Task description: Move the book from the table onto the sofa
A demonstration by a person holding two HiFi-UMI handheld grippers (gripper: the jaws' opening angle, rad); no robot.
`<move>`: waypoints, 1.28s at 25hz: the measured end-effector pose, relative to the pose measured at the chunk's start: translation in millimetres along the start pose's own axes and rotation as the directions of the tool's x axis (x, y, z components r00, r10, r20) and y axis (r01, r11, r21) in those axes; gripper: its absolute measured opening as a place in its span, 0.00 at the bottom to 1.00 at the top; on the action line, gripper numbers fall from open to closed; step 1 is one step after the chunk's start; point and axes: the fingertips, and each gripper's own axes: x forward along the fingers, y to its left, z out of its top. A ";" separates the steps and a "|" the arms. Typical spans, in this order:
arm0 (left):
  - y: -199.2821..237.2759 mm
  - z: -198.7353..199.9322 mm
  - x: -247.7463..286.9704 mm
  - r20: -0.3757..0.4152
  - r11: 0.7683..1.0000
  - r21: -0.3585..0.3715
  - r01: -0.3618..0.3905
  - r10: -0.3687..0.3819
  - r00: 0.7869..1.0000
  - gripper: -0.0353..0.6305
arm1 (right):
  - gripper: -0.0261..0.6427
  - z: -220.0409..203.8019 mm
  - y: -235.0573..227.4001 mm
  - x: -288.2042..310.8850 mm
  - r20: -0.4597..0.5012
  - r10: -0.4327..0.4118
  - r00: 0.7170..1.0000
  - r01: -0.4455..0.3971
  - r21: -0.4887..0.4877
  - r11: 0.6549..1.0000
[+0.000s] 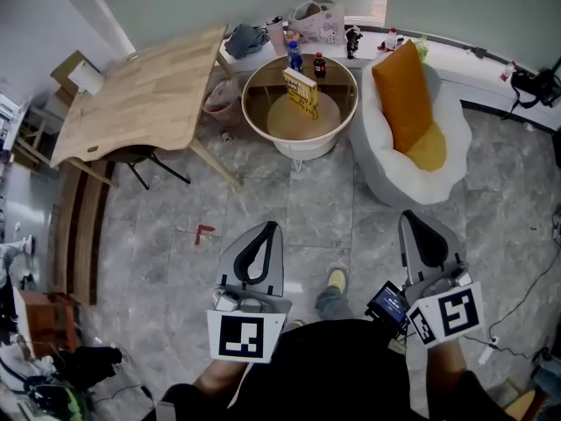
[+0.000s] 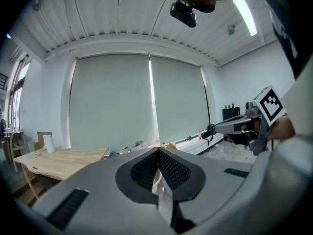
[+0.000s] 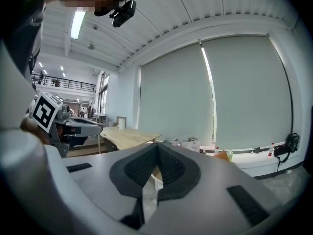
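Note:
A yellow book (image 1: 301, 92) stands upright on the round white table (image 1: 298, 140) at the back of the head view. Right of that table is the white sofa (image 1: 412, 178) with an orange cushion (image 1: 401, 95) leaning in it. My left gripper (image 1: 266, 226) and right gripper (image 1: 412, 218) are held low in front of the person, well short of the table, both pointing toward it. Each is shut with nothing between its jaws. In the left gripper view the ribbed pads (image 2: 146, 168) meet, and the pads (image 3: 168, 166) meet likewise in the right gripper view.
A long wooden table (image 1: 140, 95) stands at the left with a chair under it. Two bottles (image 1: 294, 56) stand at the round table's far rim. Bags and clutter line the back ledge (image 1: 320, 20). A small red item (image 1: 203, 231) lies on the grey tiled floor.

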 end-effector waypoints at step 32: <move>-24.6 38.7 33.0 0.057 0.999 0.042 -0.022 0.019 0.998 0.06 | 0.05 19.6 -53.1 9.5 0.081 -0.004 0.997 0.003 0.016 1.000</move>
